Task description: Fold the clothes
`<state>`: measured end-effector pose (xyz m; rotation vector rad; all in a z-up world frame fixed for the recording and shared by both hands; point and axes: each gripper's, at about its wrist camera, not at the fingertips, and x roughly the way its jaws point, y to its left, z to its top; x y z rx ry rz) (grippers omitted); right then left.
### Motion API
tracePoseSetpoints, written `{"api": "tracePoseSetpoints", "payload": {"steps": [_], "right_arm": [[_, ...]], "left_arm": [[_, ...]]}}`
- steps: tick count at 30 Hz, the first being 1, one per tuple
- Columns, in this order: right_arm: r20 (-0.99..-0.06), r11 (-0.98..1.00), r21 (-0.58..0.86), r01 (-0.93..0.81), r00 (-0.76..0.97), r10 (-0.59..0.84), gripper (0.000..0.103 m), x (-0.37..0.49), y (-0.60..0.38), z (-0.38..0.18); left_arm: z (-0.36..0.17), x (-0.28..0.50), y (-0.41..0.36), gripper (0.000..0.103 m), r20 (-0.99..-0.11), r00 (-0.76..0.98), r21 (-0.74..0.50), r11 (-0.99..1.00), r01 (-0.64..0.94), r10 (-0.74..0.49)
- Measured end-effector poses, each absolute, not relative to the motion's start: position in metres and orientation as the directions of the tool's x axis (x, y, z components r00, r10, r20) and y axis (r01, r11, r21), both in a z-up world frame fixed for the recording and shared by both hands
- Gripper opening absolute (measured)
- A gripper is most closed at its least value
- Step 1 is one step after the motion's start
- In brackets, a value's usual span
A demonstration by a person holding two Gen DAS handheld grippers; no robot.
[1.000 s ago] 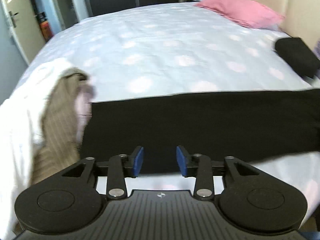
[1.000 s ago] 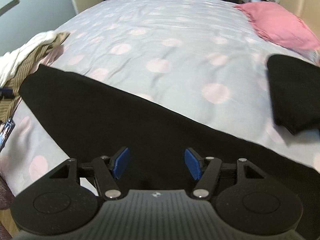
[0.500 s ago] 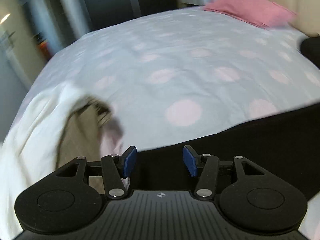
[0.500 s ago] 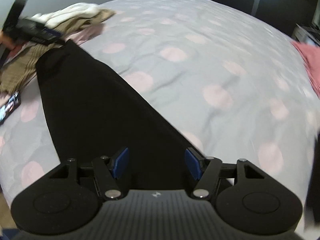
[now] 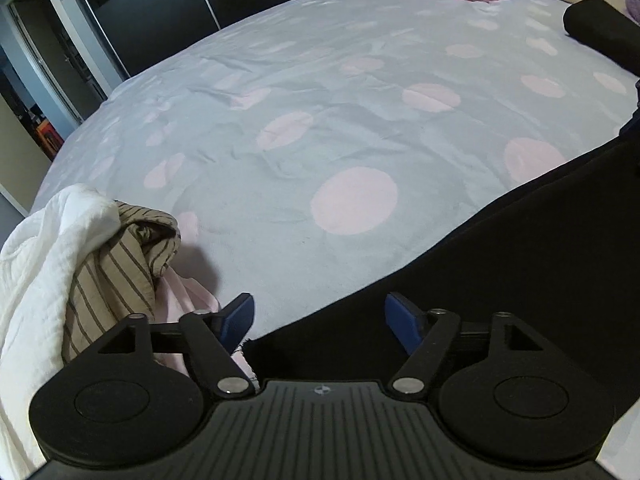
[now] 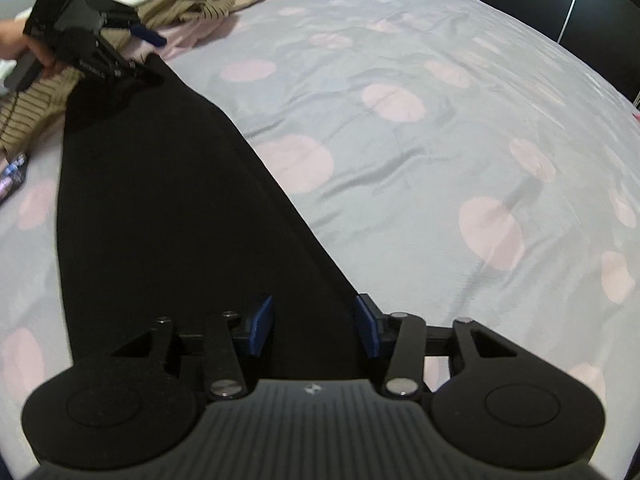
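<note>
Across the near edge of the bed [image 5: 360,92], the black garment [image 6: 168,208] lies long, flat, soft and limp, each open hand-held gripper [image 5: 318,318] [image 6: 314,326] straddling an end corner, the likeliest hold.

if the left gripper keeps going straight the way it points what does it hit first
Probably the corner of the black garment, which lies just ahead between the open fingers of the left gripper. Beyond that comes only the spotted bedspread. How high the gripper sits above the cloth is unclear.

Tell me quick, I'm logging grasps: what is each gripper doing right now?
Left gripper: open, holding nothing, at one end of the black garment.
Right gripper: open, holding nothing, at the other end.
</note>
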<state>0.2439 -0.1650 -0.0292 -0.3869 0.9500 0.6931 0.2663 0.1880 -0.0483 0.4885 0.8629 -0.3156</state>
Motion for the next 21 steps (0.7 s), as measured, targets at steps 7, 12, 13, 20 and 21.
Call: {"api": "tracePoseSetpoints", "payload": {"steps": [7, 12, 13, 20, 21], "right_arm": [[-0.852, 0.740, -0.004, -0.672, 0.389, 0.349, 0.023, 0.243, -0.168, -0.033], [-0.853, 0.737, -0.007, -0.676, 0.388, 0.348, 0.022, 0.236, -0.168, -0.025], [-0.854, 0.737, -0.009, -0.676, 0.389, 0.345, 0.022, 0.235, -0.167, -0.024], [-0.863, 0.745, -0.022, -0.667, 0.388, 0.322, 0.023, 0.233, -0.163, -0.022], [-0.865, 0.747, -0.023, -0.665, 0.387, 0.319, 0.024, 0.233, -0.162, -0.023]], "left_arm": [[-0.047, 0.264, 0.184, 0.014, -0.840, 0.529, 0.201, 0.834, 0.513, -0.123], [-0.033, 0.241, 0.179, 0.000, -0.850, 0.499, 0.173, 0.807, 0.565, -0.166], [-0.029, 0.234, 0.178, 0.000, -0.851, 0.493, 0.166, 0.800, 0.577, -0.179], [-0.019, 0.222, 0.193, 0.000, -0.808, 0.583, 0.217, 0.877, 0.430, -0.086], [-0.017, 0.227, 0.202, 0.008, -0.805, 0.589, 0.205, 0.901, 0.383, -0.068]]}}
